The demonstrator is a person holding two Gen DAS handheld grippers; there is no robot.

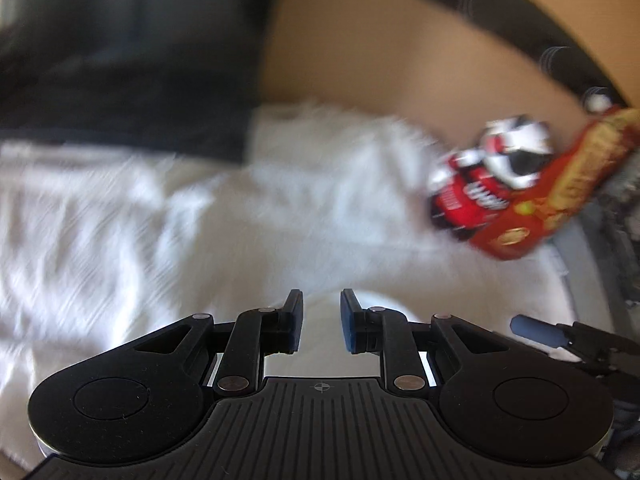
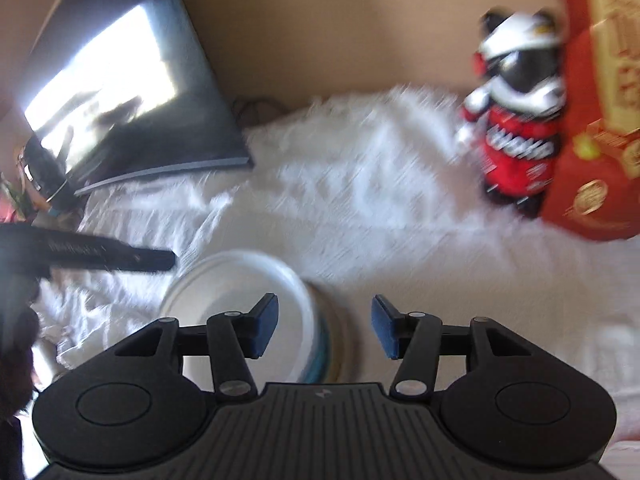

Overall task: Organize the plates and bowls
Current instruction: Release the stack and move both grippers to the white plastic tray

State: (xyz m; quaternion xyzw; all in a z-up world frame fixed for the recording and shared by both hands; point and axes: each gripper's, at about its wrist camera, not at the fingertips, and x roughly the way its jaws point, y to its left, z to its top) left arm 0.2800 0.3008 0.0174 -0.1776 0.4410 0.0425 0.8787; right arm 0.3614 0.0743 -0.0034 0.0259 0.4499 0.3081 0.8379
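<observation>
A rumpled white cloth (image 2: pixel 360 208) covers the worktop, and a stack of white plates and bowls (image 2: pixel 248 312) rests on it — the lower ones showing blue and pale rims. Well behind the stack to the right stand a bear figurine (image 2: pixel 516 120) and, touching it, a red-and-gold box (image 2: pixel 592 152); behind-left of the stack stands a dark monitor (image 2: pixel 120 96).

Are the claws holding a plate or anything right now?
No. Both are empty: the left claw and the right claw have open jaws with nothing between them. The stack of plates sits on the white cloth.
</observation>
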